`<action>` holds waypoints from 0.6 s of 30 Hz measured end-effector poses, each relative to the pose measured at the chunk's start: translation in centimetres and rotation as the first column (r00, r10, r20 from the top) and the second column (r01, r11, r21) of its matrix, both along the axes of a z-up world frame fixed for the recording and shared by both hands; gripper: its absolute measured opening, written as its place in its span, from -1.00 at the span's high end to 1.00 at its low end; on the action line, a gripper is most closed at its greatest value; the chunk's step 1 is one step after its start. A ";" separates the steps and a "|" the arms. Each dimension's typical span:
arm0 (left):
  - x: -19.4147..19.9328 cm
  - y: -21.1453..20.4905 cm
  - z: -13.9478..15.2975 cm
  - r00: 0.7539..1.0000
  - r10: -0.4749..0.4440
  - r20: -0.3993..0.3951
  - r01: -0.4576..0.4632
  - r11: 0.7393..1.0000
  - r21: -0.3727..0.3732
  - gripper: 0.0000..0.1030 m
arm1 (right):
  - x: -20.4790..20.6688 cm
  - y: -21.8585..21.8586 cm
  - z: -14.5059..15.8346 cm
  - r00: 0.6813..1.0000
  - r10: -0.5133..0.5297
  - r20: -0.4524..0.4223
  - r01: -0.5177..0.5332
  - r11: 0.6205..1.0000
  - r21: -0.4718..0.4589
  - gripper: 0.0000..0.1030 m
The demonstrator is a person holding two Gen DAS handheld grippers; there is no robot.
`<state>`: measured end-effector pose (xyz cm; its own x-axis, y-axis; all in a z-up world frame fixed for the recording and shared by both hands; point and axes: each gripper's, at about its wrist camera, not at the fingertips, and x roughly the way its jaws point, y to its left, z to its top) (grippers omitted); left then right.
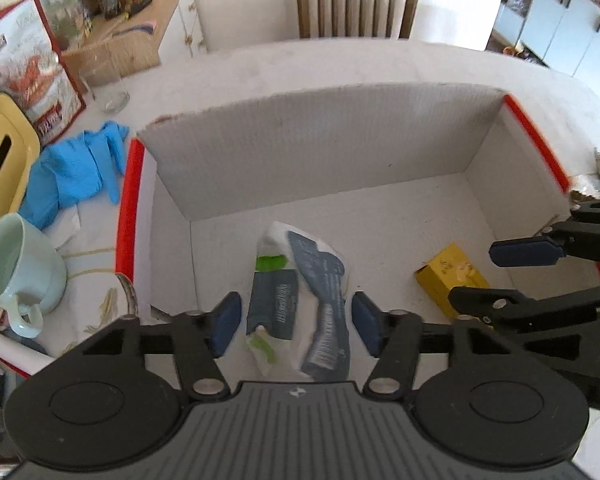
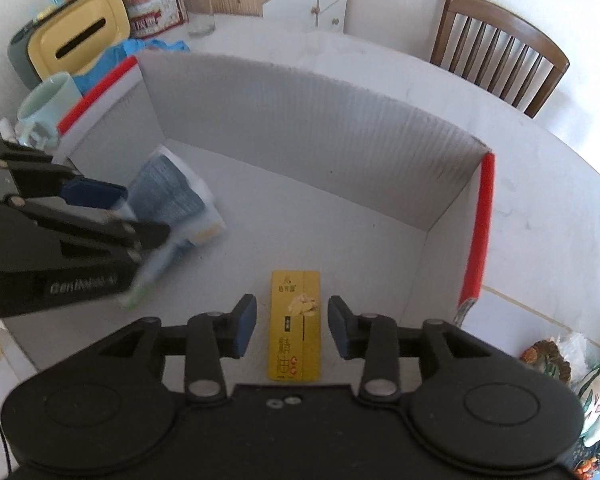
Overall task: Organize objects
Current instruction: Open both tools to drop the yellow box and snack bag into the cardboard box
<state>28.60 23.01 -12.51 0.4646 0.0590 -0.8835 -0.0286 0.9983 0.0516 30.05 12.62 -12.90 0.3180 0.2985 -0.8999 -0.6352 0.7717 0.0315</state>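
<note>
Both items inside the white cardboard box on the table. Left gripper open around the soft packet, pads clear; right gripper open astride the yellow carton. Risk: dragging either back out by a careless lift, fingers snagging packet film.

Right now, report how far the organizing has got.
Done: the white-and-blue packet and the yellow box lie in the cardboard box. In hand: nothing; both grippers' fingers stand clear. Left: blue gloves, mug and glass outside.
</note>
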 end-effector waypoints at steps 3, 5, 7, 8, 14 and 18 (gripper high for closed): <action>-0.9 -0.3 1.0 1.000 -0.013 0.027 0.013 1.000 0.000 -0.18 | -0.3 -0.4 0.9 1.000 -0.004 0.018 0.003 1.000 0.024 0.15; -1.5 -0.6 1.8 0.999 -0.018 0.047 0.018 1.000 0.001 -0.18 | -0.7 -0.9 1.6 0.999 -0.015 0.030 0.014 0.999 0.042 0.08; -2.0 -0.9 2.3 0.998 -0.020 0.067 0.019 1.000 0.012 -0.18 | -0.8 -2.0 2.7 0.999 -0.018 0.038 0.015 0.997 0.071 -0.01; -2.3 -1.0 2.7 0.997 -0.017 0.078 0.017 1.000 0.011 -0.18 | -1.0 -2.3 3.2 0.999 -0.019 0.042 0.016 0.997 0.080 -0.02; -3.8 -1.3 4.7 0.990 0.014 0.140 -0.011 1.000 -0.020 -0.18 | -2.1 -3.9 4.9 0.996 -0.022 0.081 0.012 0.992 0.123 -0.09; -4.9 -2.0 6.1 0.984 0.026 0.179 -0.020 0.999 -0.037 -0.20 | -3.2 -5.7 6.4 0.994 -0.019 0.110 0.001 0.987 0.159 -0.15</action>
